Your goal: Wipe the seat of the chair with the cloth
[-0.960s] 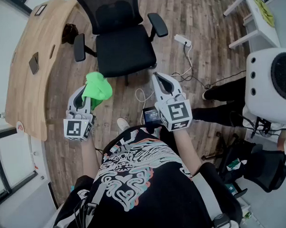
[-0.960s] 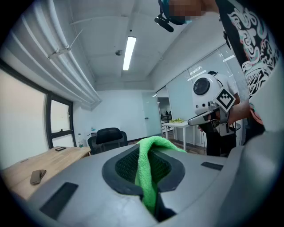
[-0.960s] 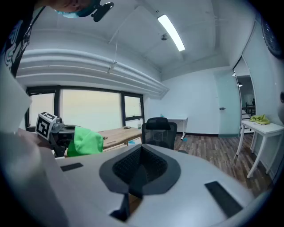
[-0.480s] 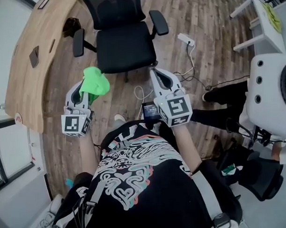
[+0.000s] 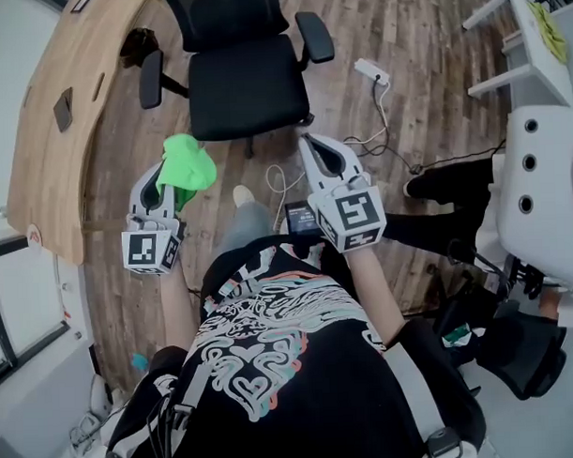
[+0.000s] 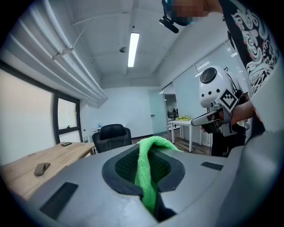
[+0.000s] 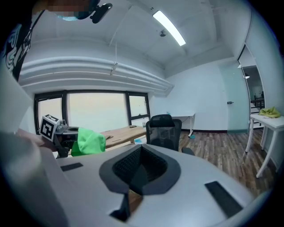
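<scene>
A black office chair stands ahead of me on the wood floor, its seat bare; it also shows in the distance as the chair and the chair. My left gripper is shut on a bright green cloth, which bunches above its jaws and hangs between them as the cloth. My right gripper is shut with nothing in it, held level with the left one, short of the chair's front edge. The left gripper with the cloth is seen from the right gripper view.
A curved wooden desk runs along the left with a dark object on it. A white power strip and cables lie on the floor right of the chair. A white machine and white table stand at right.
The head view has shifted slightly, so the chair sits a little higher in the picture. Both grippers keep the same pose and the cloth stays held.
</scene>
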`<control>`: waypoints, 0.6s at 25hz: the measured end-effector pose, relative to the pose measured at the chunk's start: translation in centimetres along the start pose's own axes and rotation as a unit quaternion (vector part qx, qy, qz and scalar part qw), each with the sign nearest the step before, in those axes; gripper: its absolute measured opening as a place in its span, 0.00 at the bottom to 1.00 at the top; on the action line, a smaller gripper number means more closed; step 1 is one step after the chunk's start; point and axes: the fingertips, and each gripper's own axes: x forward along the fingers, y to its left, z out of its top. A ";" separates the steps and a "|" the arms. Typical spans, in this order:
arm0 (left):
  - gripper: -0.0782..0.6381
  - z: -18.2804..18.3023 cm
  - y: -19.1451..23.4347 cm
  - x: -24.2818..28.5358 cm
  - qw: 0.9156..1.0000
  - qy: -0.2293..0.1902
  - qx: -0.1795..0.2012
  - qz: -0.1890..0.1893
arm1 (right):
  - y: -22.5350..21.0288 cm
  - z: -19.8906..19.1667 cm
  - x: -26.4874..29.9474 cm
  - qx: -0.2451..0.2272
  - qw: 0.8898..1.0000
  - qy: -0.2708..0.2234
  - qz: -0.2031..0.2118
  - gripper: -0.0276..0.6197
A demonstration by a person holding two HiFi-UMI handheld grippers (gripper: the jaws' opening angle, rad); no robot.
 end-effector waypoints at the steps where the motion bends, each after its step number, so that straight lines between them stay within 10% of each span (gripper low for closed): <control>1: 0.13 -0.1 0.0 0.3 1.000 -0.001 0.000 -0.001 | -0.1 -0.2 0.1 0.000 1.000 0.002 -0.002 0.05; 15: 0.13 -0.9 6.0 9.8 0.999 -0.011 -0.019 -0.044 | -3.4 1.3 7.6 0.014 0.999 0.012 -0.050 0.05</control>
